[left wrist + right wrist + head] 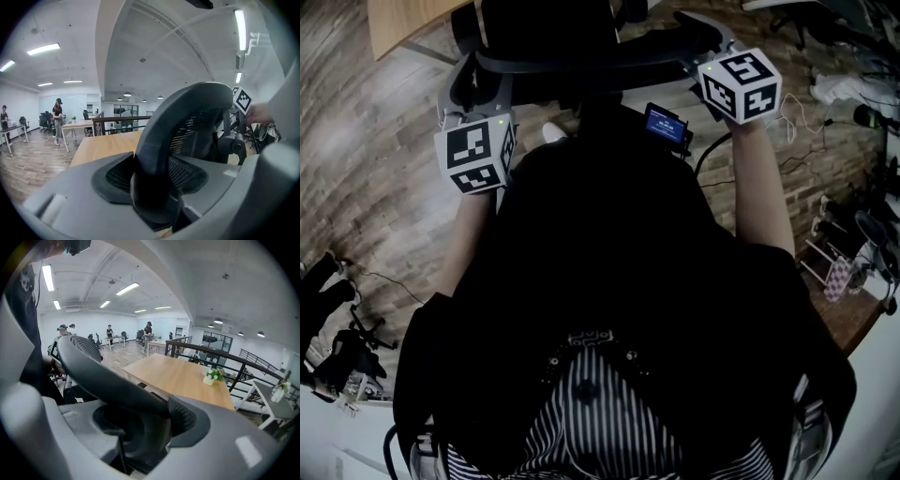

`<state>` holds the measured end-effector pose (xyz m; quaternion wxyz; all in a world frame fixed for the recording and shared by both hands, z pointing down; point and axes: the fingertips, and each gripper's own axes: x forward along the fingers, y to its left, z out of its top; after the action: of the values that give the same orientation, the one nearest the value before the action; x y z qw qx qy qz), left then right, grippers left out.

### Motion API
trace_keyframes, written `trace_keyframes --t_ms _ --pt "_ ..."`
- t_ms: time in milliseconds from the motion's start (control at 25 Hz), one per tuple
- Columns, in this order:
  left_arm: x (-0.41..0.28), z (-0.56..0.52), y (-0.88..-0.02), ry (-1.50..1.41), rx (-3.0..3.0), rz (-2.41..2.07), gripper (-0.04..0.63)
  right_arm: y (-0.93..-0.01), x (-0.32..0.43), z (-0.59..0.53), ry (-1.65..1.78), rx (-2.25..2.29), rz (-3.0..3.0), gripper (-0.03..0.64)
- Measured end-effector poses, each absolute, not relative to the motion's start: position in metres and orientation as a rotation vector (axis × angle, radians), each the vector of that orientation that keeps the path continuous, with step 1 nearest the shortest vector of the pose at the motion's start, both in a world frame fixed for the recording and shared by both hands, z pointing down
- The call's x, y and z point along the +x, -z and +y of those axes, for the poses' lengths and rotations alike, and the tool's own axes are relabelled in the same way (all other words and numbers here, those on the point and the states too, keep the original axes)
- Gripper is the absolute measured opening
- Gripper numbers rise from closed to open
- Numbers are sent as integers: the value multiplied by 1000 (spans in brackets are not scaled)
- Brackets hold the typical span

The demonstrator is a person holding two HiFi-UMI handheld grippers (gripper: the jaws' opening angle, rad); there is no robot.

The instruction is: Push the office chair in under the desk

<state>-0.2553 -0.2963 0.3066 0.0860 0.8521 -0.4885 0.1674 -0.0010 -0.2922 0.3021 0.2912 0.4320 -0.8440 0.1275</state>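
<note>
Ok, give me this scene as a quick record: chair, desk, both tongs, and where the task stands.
chair: mesh back, top rim held at both ends
desk: wooden top, just beyond the chair back
plant: small, in a pot on the desk
left tongs: closed on the left part of the rim
right tongs: closed on the right part of the rim
task: grip set for a push; how far the seat is under the desk cannot be told
</note>
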Motion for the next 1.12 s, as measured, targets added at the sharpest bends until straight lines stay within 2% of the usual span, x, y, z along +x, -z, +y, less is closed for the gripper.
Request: trace_keyframes --t_ms 1120 --pt "-253 -297 -289 -532 2469 -1570 224 -286 -1 -299 -320 1070 -2325 233"
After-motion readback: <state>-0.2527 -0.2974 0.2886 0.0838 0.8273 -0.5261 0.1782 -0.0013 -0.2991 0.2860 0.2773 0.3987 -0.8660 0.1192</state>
